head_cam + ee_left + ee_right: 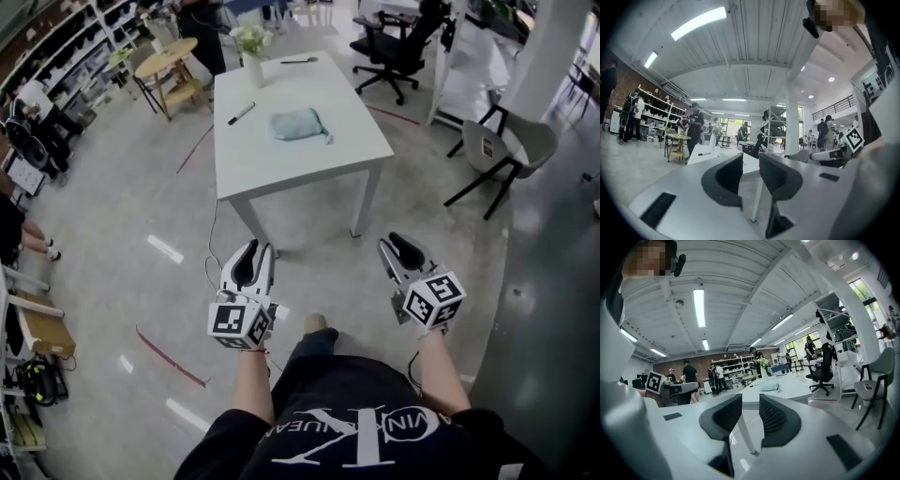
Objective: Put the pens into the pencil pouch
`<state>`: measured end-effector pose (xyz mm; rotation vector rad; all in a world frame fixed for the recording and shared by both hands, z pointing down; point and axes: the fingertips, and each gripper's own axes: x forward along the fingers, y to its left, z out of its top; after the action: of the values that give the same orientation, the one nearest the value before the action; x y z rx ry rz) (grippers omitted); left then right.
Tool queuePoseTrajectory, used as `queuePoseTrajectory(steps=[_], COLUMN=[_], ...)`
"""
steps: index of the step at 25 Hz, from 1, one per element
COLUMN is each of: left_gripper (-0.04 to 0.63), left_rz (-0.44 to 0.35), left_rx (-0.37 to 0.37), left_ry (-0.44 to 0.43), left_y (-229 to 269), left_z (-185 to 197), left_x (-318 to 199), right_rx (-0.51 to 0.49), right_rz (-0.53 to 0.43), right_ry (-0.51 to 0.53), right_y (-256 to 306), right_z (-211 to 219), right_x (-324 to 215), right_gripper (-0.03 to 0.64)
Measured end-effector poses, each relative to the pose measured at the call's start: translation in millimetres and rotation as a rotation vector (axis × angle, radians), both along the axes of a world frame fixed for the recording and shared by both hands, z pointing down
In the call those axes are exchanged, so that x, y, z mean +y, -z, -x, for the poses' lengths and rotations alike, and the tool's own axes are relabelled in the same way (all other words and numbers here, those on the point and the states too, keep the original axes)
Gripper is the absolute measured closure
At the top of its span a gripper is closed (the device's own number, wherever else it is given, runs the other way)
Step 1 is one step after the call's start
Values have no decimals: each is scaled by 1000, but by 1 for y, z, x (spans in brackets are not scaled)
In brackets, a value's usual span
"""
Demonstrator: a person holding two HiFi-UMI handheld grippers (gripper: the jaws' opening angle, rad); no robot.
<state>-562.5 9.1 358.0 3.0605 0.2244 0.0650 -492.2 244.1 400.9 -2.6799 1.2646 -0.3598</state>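
Spread and empty, left tongs [260,247] and right tongs [401,244] hang well short of the counter [281,173], which carries a blue pouch [300,124], a near pen [241,113] and a far pen [298,61], small and faint beside a vase [253,67].

Well ahead of my jaws, the light-blue pouch [300,124] lies crumpled on the worktop [309,164]; a black pen [241,113] lies left of it, a second pen [298,61] beyond.

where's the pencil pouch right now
In the head view, the pale blue fabric pencil pouch lies near the middle of the white rectangular table, right of a black pen, with the white vase of flowers beyond it.
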Motion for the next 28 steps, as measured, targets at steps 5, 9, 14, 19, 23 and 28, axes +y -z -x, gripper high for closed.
queuePoseTrajectory(steps=[5, 9, 14, 19, 23, 28], left_gripper=[497, 497, 497, 493, 491, 483], left_rz=[-16, -6, 7, 22, 42, 65], left_rx=[-32, -52, -56, -50, -58, -98], left_ry=[-29, -28, -50, -88, -119, -148], left_y=[1, 2, 2, -3, -13, -32], left_z=[-56, -95, -137, -170, -186, -200], left_x=[-30, -61, -87, -101, -98, -87], right_rx=[-23, -40, -53, -57, -67, -97], right_rz=[-11, -13, -16, -7, 26, 23], right_ry=[-12, -8, -27, -37, -31, -50], right_y=[1, 1, 0, -3, -8, -16], right_z=[-51, -83, -117, -138, -141, -154], right_x=[-33, -61, -84, -103, -107, -101], right_gripper=[485, 483, 482, 482, 480, 480])
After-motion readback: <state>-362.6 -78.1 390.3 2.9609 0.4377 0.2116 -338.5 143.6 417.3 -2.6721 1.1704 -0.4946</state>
